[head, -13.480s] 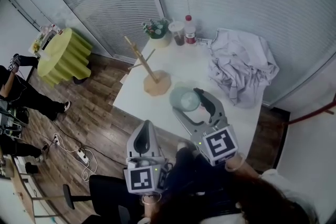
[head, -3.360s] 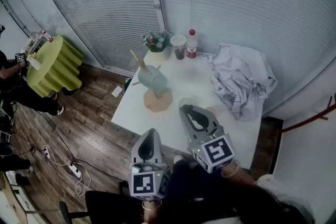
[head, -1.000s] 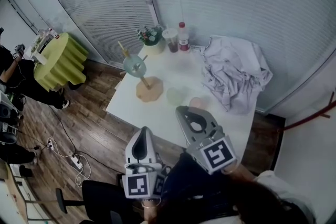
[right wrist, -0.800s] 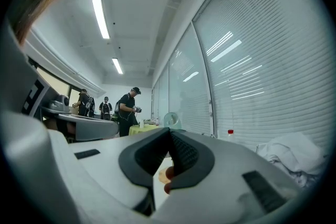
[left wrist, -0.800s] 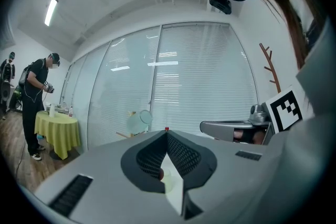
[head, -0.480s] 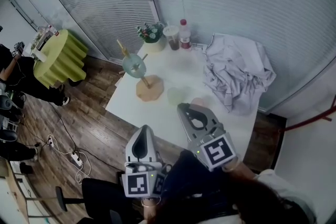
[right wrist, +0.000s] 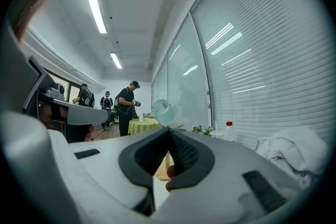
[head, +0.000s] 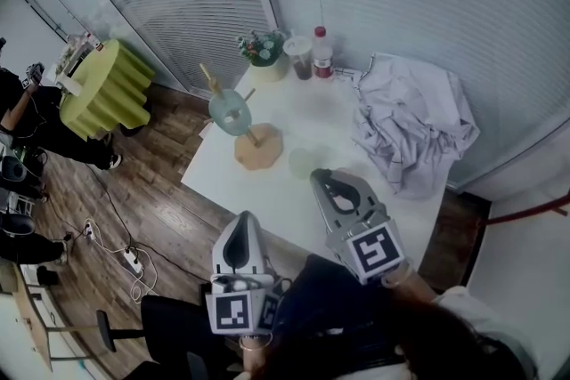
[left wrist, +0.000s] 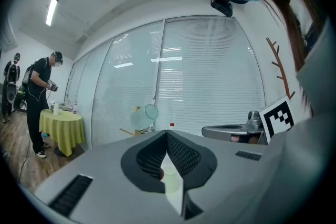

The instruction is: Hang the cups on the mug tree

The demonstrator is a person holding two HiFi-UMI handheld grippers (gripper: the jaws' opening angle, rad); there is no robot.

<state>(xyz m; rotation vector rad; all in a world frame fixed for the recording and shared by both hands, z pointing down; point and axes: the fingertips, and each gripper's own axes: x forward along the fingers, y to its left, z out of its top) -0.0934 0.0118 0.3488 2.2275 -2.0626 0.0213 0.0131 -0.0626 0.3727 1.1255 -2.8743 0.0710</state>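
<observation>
The blue cup (head: 229,110) hangs on a peg of the mug tree (head: 258,147), which stands near the table's (head: 233,182) left edge. Earlier it sat on the table at the jaws of the right hand-held gripper (head: 328,177), so one cup looks done. A green cup (head: 303,161) stands near the table's middle, apart from the tree, and is likely next. The right hand-held gripper has come forward from the near edge to just beside that cup, jaws pressed together on nothing. The left hand-held gripper (head: 245,225) hangs off the near edge, jaws likewise together and empty. A cloth heap (head: 414,125) covers the right side, and a bottle (head: 321,51) and plant (head: 263,49) line the far edge.
</observation>
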